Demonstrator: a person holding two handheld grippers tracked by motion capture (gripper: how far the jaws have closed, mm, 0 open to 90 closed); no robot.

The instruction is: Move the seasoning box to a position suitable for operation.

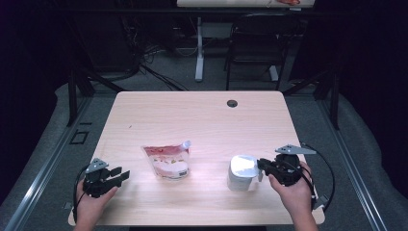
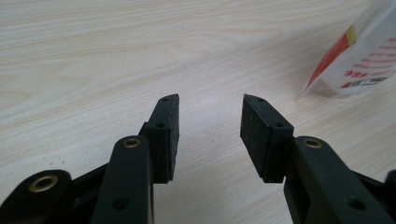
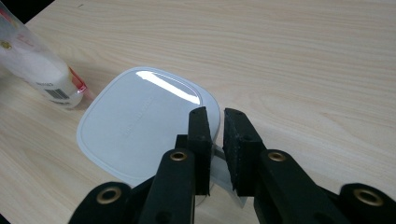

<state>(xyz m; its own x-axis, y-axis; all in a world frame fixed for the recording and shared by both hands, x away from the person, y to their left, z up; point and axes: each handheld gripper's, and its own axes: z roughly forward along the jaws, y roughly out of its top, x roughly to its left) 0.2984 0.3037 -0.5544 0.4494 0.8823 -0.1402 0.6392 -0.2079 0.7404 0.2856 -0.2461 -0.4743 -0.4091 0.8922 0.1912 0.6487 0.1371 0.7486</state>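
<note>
White lidded container sitting near right on desk — tab at its rim being pinched by right hand-held gripper. Left hand-held gripper being held released, near left — pouch lying between.

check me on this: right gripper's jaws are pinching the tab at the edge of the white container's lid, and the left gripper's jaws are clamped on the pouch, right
Not quite. The left gripper holds nothing: in the left gripper view its jaws stand open over bare table, with the pouch off to the side, untouched. The rest stands: in the right gripper view the right gripper has its jaws on the tab at the edge of the white container's lid.
</note>
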